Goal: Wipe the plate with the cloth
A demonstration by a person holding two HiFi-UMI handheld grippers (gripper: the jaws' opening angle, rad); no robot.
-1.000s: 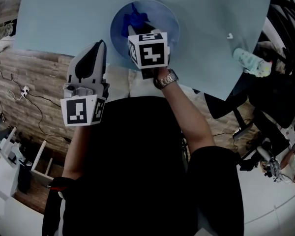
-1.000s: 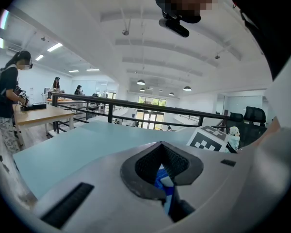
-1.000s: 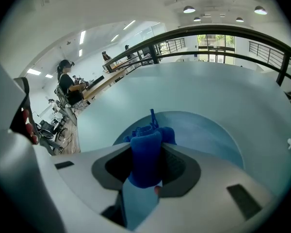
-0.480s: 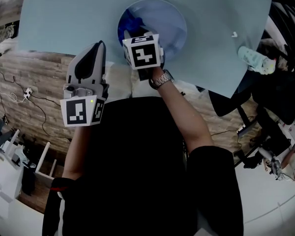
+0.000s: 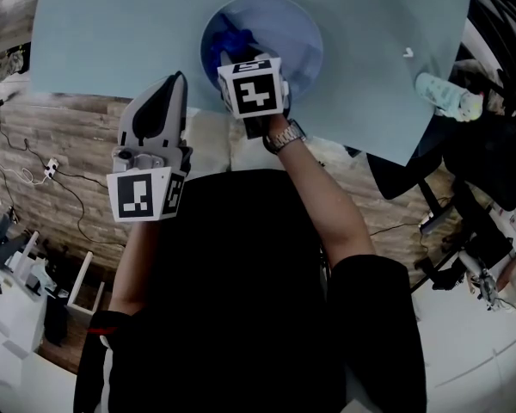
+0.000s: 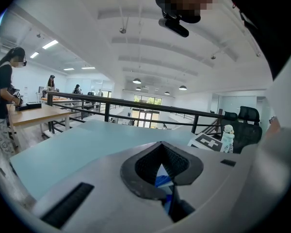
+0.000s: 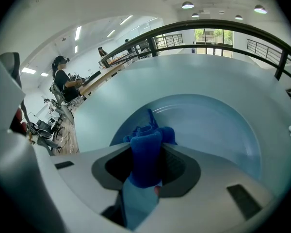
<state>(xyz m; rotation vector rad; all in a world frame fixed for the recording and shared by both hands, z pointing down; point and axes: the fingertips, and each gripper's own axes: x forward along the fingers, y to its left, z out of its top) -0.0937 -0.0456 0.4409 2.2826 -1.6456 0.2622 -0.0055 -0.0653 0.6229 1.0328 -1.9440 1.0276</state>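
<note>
**Black clothes, grey tools, marker cubes**

The person wears a black short-sleeved top (image 5: 241, 299) and a silver metal-link wristwatch (image 5: 285, 136) on the right wrist. The pale grey moulded-plastic left gripper (image 5: 175, 79) has a black tapered panel (image 5: 159, 101) along its top. Round silvery fittings (image 5: 138, 156) sit just beside its white cube with black square markers (image 5: 144, 194). The right gripper (image 7: 146, 166) has the same smooth grey shell, with dark ribbed pads (image 7: 177, 165) and black rectangular slots (image 7: 242, 200). It carries a white marker cube (image 5: 256, 87) of its own.
</note>
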